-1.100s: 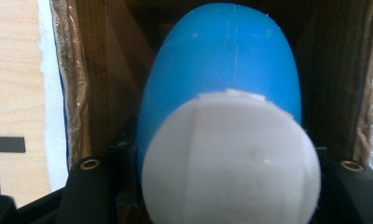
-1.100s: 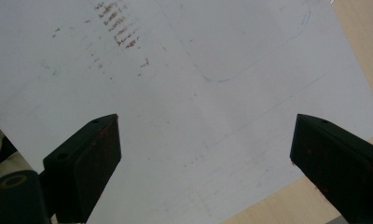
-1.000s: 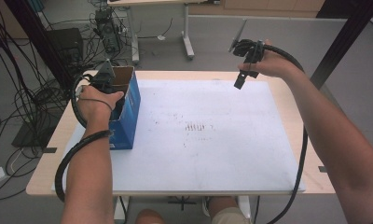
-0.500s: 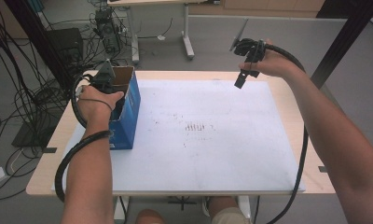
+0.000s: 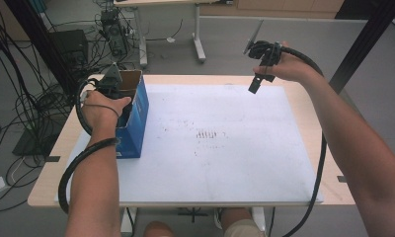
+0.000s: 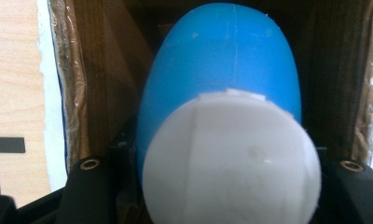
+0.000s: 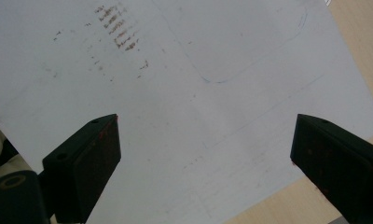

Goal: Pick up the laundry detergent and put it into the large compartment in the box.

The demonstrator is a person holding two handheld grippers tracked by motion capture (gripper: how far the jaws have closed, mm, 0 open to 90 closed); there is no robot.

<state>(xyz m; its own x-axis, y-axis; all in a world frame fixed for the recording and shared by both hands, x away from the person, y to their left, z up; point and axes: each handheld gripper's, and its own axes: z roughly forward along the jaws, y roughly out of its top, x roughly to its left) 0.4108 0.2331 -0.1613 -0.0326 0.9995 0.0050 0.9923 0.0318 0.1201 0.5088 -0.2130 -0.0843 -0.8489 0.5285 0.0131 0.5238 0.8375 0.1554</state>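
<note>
Currently the left hand-held gripper (image 5: 117, 94) sits at the open top of a blue cardboard box (image 5: 136, 118), which stands on the left part of the tabletop (image 5: 294, 84), on the white sheet (image 5: 225, 163) that covers most of it. The person's left hand (image 5: 102, 106) wraps the gripper body, the black cable (image 5: 79, 163) looping back along the forearm.

Left gripper view: jaws are clamped on a blue-and-white egg-shaped object (image 6: 226, 121). White half (image 6: 231, 163) faces the camera, blue half (image 6: 222, 56) points away, down into the box. Brown inner walls of the box (image 6: 105, 70) rise on both sides of the object, so it lies within the box opening, between the walls. Black jaw parts press against the object's flanks at lower left and lower right. Whether the object touches the box floor cannot be told.

Right hand-held gripper (image 5: 257, 84) is held in the air over the far right edge of the sheet, well apart from the box, jaws pointing down. Right hand (image 5: 284, 69) grips it from above; cable trails down along the right forearm.

Right gripper view: the two black jaws stand wide apart, nothing between them. Below them lies the white sheet (image 7: 184, 116) with faint brownish smudges (image 7: 119, 32) and a thin blue pen line (image 7: 250, 60). Bare wood of the tabletop (image 7: 357, 42) shows at the right corner.

Smudges also show near the sheet's middle in the high view (image 5: 210, 134).
</note>
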